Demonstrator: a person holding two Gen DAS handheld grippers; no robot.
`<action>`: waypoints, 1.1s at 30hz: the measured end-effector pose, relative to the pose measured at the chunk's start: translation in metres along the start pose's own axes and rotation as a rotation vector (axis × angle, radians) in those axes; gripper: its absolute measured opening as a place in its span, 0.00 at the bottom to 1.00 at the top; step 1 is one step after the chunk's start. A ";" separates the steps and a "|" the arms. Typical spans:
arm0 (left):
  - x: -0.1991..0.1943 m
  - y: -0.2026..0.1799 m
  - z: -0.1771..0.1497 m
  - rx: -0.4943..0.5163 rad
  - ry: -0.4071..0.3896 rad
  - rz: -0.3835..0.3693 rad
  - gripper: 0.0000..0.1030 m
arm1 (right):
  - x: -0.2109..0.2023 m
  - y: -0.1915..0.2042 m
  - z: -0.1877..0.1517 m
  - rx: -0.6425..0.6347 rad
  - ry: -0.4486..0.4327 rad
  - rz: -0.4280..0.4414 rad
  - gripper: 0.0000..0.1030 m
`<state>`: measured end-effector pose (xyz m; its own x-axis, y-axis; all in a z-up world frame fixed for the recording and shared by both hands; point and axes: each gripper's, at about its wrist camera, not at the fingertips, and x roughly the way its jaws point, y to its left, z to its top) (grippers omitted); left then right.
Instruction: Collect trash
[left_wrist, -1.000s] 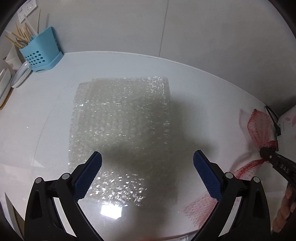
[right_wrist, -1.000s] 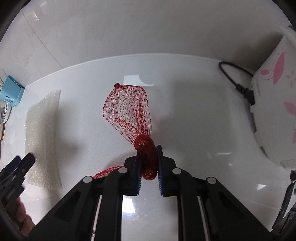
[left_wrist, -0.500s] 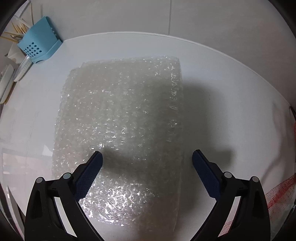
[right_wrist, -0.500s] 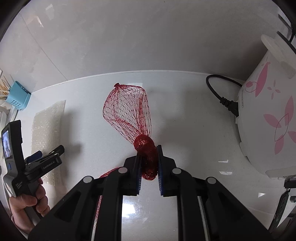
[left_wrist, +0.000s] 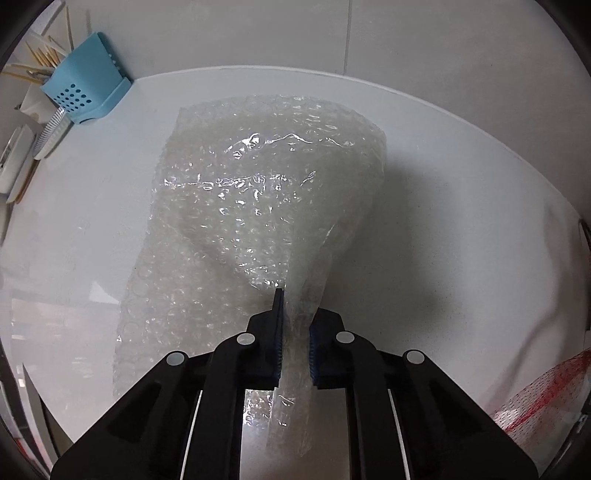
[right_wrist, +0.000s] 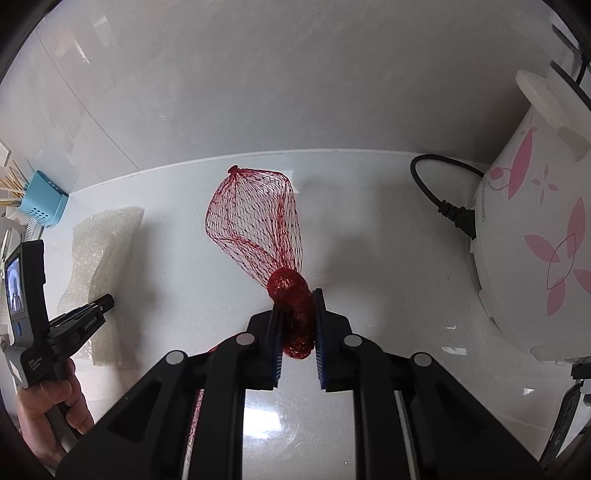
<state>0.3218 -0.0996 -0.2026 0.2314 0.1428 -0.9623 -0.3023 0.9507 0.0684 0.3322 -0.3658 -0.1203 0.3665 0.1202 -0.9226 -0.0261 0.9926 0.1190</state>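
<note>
A clear bubble wrap sheet (left_wrist: 258, 199) lies on the white counter (left_wrist: 461, 229). My left gripper (left_wrist: 294, 325) is shut on its near edge, and the sheet bunches up and lifts toward the jaws. The sheet also shows in the right wrist view (right_wrist: 103, 251), with the left gripper (right_wrist: 99, 304) on it. My right gripper (right_wrist: 297, 321) is shut on the bunched neck of a red mesh net bag (right_wrist: 258, 218), which hangs out ahead of the jaws above the counter. A corner of the red net (left_wrist: 546, 387) shows at the lower right of the left wrist view.
A blue utensil holder (left_wrist: 83, 94) with chopsticks stands at the back left against the wall. A white rice cooker with pink flowers (right_wrist: 535, 240) stands at the right, its black power cord (right_wrist: 439, 195) lying on the counter beside it.
My left gripper has moved in over the bubble wrap and shut on its near edge, bunching it. My right gripper has kept hold of the red net and lifted a little.
</note>
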 end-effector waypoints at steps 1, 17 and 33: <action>-0.001 0.000 0.000 0.002 -0.004 -0.002 0.09 | -0.002 0.000 0.000 -0.001 -0.003 0.002 0.13; -0.088 0.021 -0.012 0.007 -0.185 -0.065 0.08 | -0.071 -0.001 -0.007 0.018 -0.170 0.030 0.13; -0.195 0.071 -0.092 0.098 -0.319 -0.204 0.08 | -0.187 0.049 -0.109 0.070 -0.371 0.007 0.13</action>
<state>0.1701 -0.0848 -0.0341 0.5578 0.0114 -0.8299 -0.1338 0.9881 -0.0764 0.1609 -0.3380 0.0182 0.6787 0.0990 -0.7277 0.0290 0.9865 0.1612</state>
